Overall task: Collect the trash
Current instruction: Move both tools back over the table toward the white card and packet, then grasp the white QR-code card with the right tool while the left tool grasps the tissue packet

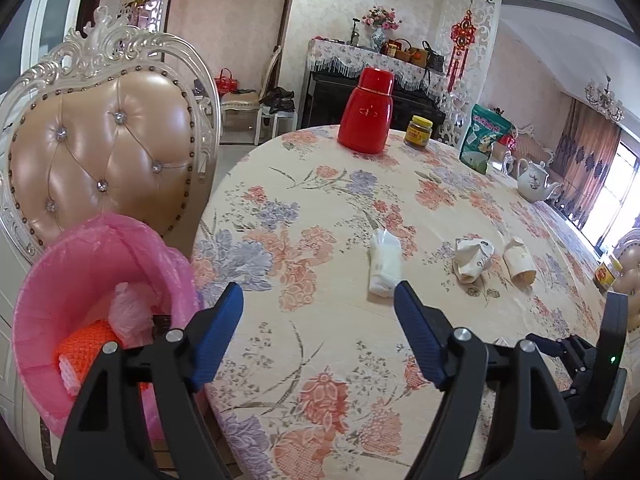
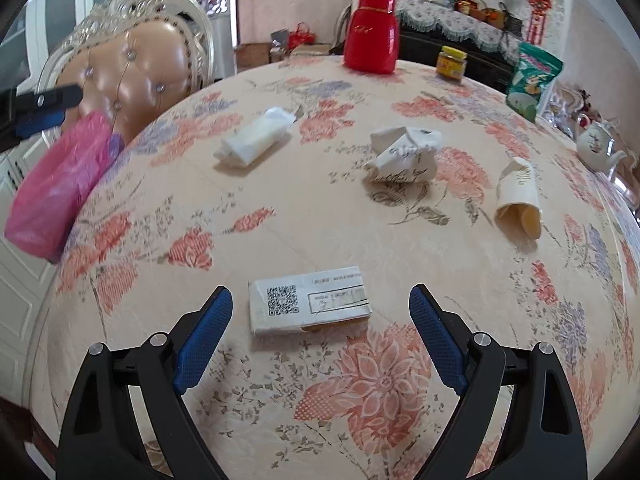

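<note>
The small box (image 2: 310,306) with the square code lies flat on the worktop (image 2: 280,208), between and just ahead of the right hand-held gripper's (image 2: 320,300) wide-apart pads, untouched; best to straddle its short width squarely, then lower before closing. The left hand-held gripper (image 1: 319,294), also apart and empty, hangs tilted down at the worktop's edge beside the pink bin (image 1: 52,280); the tissue pack (image 1: 384,266) lies just beyond its right pad.

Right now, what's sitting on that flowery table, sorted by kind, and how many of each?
Crumpled paper cups: 2
Tissue packet: 1
Small box with QR code: 1
Red flask: 1
Jar: 1
Green snack bag: 1
Teapot: 1
Total: 8
</note>
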A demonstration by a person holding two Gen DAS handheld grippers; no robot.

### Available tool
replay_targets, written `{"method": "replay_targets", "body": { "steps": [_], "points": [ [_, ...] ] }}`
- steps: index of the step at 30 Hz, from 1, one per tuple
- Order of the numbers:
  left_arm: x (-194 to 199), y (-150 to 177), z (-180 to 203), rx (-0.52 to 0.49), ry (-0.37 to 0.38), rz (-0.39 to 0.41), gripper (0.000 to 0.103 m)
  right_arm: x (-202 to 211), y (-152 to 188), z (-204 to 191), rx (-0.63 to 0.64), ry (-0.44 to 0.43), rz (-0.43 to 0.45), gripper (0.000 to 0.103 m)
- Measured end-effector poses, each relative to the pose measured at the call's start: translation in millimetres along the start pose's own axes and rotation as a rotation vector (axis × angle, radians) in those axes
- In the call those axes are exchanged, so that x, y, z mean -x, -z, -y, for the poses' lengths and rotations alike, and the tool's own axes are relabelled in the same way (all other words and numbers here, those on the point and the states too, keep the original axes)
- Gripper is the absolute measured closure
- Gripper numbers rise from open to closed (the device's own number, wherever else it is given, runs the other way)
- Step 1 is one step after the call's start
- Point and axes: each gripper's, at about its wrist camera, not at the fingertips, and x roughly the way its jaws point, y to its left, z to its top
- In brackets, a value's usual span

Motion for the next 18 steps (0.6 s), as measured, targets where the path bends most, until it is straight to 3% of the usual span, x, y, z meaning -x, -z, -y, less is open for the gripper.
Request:
{"method": "replay_targets", "body": {
  "steps": [6,10,18],
  "points": [
    [-7.6,-2.2,4.9,-0.007,0.001,-0.011,0.026,-13.7,0.4,-1.4,0.029,0.0,-0.041,0.02],
    [-14.3,-4.7,7.2,-0.008,0.002,-0.017,0.026,-18.9,-0.4,5.6,0.007,-0.006,-0.061,0.037],
    [-36.9,-9.2,23.2,-0.033,0.013,-0.044,0.025,-18.0,-8.0,20.8,-0.036,0.006,-0.043,0.038]
  ]
}}
